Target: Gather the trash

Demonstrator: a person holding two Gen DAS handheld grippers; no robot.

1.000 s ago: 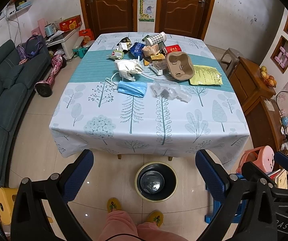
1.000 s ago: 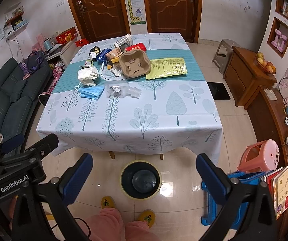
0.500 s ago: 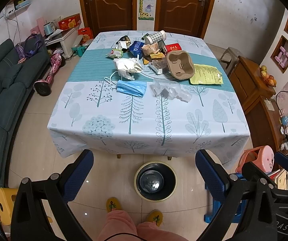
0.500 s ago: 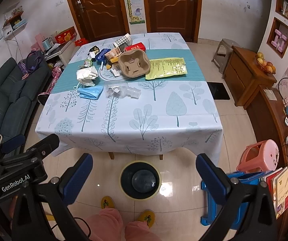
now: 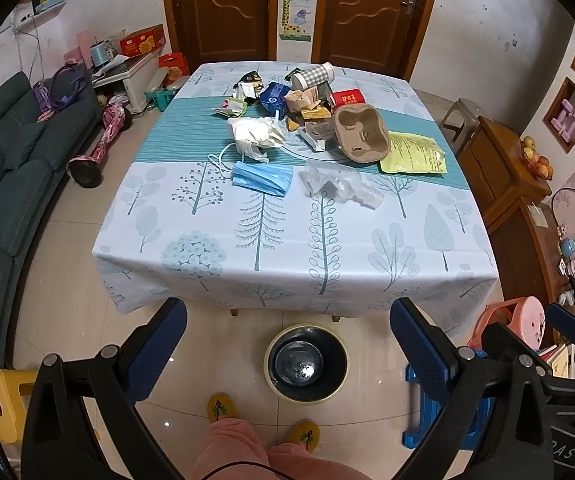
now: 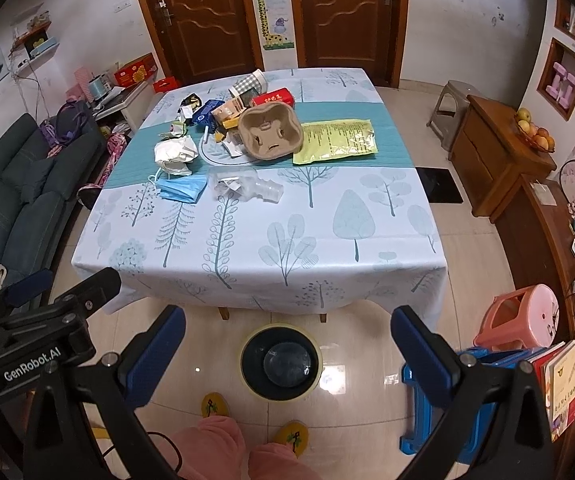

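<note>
- Left gripper (image 5: pixel 287 320) and right gripper (image 6: pixel 288 318) both gape wide, empty (above the floor)
- Trash pile (image 5: pixel 307 108) on table (image 5: pixel 287 240), twelve o'clock
- Bin (image 5: pixel 306 363) below, six o'clock

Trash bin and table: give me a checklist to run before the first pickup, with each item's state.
1. Left tongs open and holding nothing: ok.
2. Right tongs open and holding nothing: ok.
3. Trash bin on the floor in front of the table, mouth uncovered: ok.
4. Bin has room: ok, only the dark bottom shows.
5. Nearest trash free to grab: ok, the blue face mask and clear plastic wrapper lie apart from the pile.
6. Tongs within reach of the trash: not ok, both are held back over the floor.
</note>
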